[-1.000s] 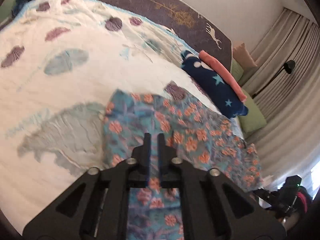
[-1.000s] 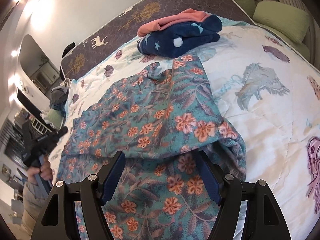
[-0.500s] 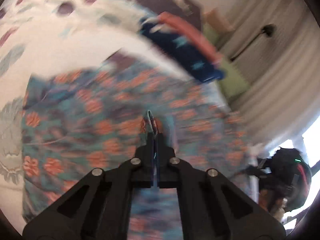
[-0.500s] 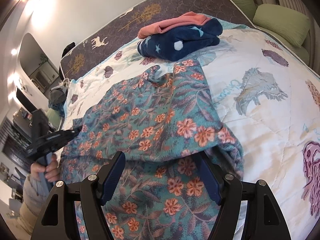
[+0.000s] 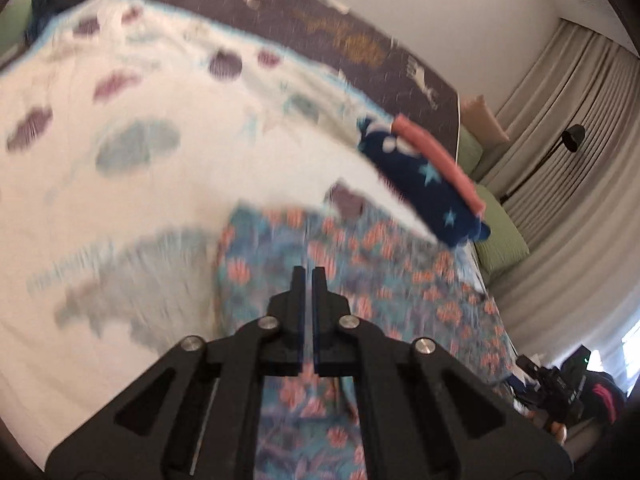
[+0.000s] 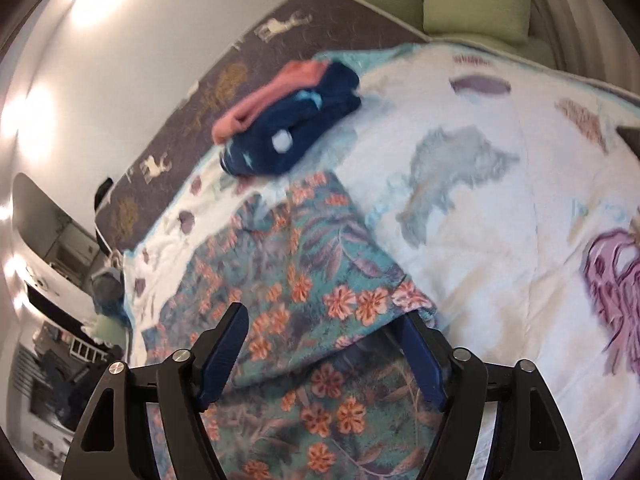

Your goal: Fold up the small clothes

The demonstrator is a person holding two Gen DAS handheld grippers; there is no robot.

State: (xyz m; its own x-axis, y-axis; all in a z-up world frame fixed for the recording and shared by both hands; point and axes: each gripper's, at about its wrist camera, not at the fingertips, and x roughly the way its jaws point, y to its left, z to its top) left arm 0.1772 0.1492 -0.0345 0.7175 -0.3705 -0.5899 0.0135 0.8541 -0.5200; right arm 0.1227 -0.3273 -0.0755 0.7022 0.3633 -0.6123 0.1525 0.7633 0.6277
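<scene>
Your left gripper point(image 5: 307, 276) has its jaws nearly together with only a sliver of gap — whether any cloth is pinched in there I can't tell, that view is motion-blurred. It points out over the teal cotton garment with orange flowers point(image 5: 360, 292), which lies spread across the white quilted bedspread with feather prints point(image 5: 120, 208).

Your right gripper point(image 6: 324, 344) is wide open and holds nothing. Its blue-padded fingers point(image 6: 224, 352) straddle a folded-over flap of the same floral garment point(image 6: 304, 292); the right-hand finger is tucked under the flap's edge — likely so you can close on that edge, or smooth the crease flat.

The garment runs diagonally from the grippers toward the headboard side, one layer doubled over itself near the right gripper. My read: the fold is partly made, not finished.

Just beyond the garment's far end sits a navy star-print fleece bundle with a coral-pink piece on top point(image 6: 288, 120) — probably the done pile, kept out of the working area, though its near edge looks close to the floral cloth.
</scene>
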